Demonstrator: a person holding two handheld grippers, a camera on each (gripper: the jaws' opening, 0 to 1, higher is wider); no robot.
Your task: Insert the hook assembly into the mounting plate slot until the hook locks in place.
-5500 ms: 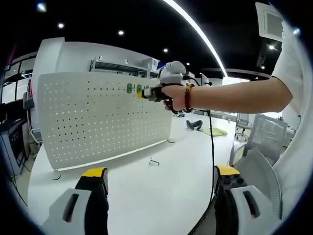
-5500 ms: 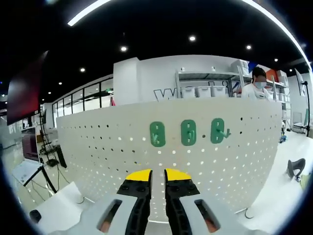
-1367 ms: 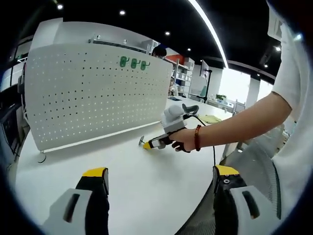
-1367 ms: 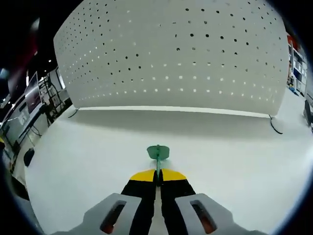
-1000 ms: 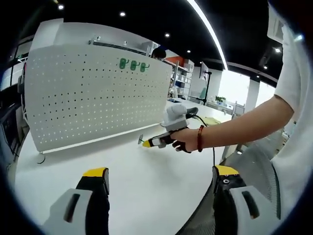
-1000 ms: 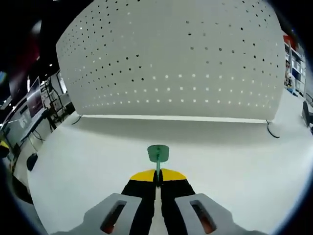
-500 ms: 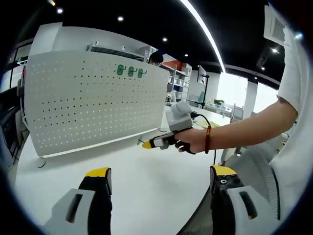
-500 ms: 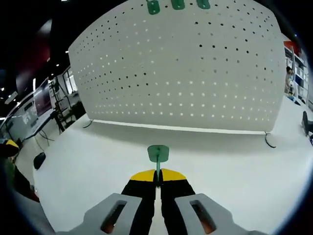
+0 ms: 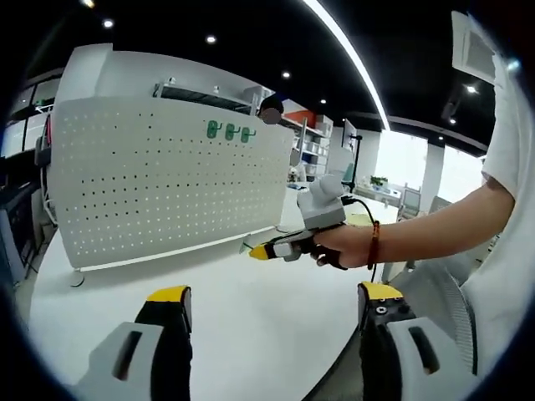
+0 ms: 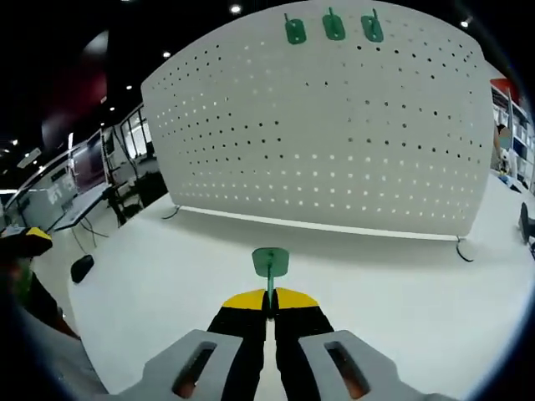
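Observation:
A white pegboard (image 10: 334,134) stands upright on the white table, with three green hooks (image 10: 333,27) mounted near its top edge. My right gripper (image 10: 270,304) is shut on a green hook (image 10: 270,261), whose flat plate sticks up past the yellow tips. In the left gripper view the same pegboard (image 9: 159,184) is at the left with the three mounted hooks (image 9: 229,131). There the right gripper (image 9: 262,252), held by a hand, hovers above the table in front of the board with the hook at its tip. My left gripper (image 9: 267,305) is open and low over the table with nothing between its jaws.
The white table (image 10: 401,284) stretches before the board. A dark small object (image 10: 81,267) lies at the table's left edge. A black cable (image 9: 372,271) hangs from the right gripper. A mesh chair (image 9: 435,288) stands at the right. Shelves and desks fill the background.
The right gripper has risen and tilted up with the hook, so the three mounted hooks now sit lower in its view. The left gripper has barely moved.

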